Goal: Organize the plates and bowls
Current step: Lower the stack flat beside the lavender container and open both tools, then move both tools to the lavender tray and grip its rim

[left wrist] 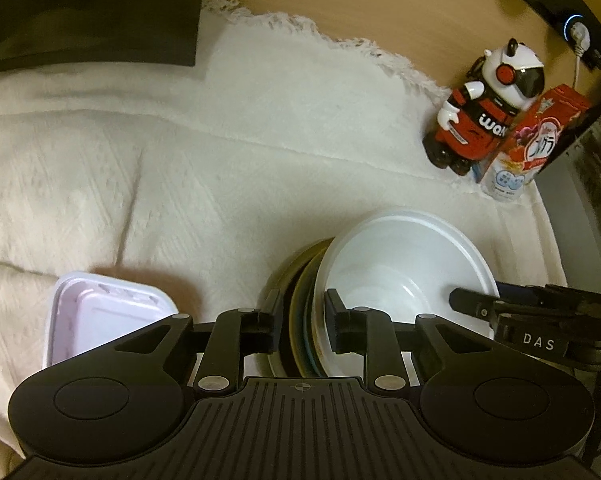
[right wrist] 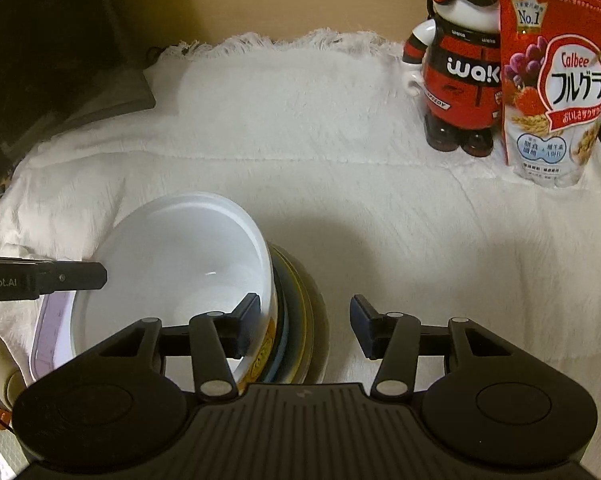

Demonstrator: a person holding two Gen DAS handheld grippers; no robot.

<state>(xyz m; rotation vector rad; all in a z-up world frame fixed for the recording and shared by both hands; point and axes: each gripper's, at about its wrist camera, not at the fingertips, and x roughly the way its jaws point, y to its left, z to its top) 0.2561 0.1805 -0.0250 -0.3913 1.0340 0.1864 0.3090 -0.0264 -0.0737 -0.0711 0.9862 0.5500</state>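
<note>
Panda figure [left wrist: 480,112], cereal bag [left wrist: 534,140] behind; left gripper [left wrist: 302,320] tight on dish stack [left wrist: 305,276], right gripper [right wrist: 304,322] slack astride.

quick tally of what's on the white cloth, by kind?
White bowl: 1
Stack of plates under the bowl: 1 stack; several rims show, exact number unclear
Lilac tray: 1
Panda figure: 1
Cereal bag: 1
Total: 5, counting the stack as one

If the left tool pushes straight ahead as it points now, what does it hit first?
Probably the stacked plates: their rims already sit between the left tool fingers, beside the white bowl. Depth is uncertain.
</note>
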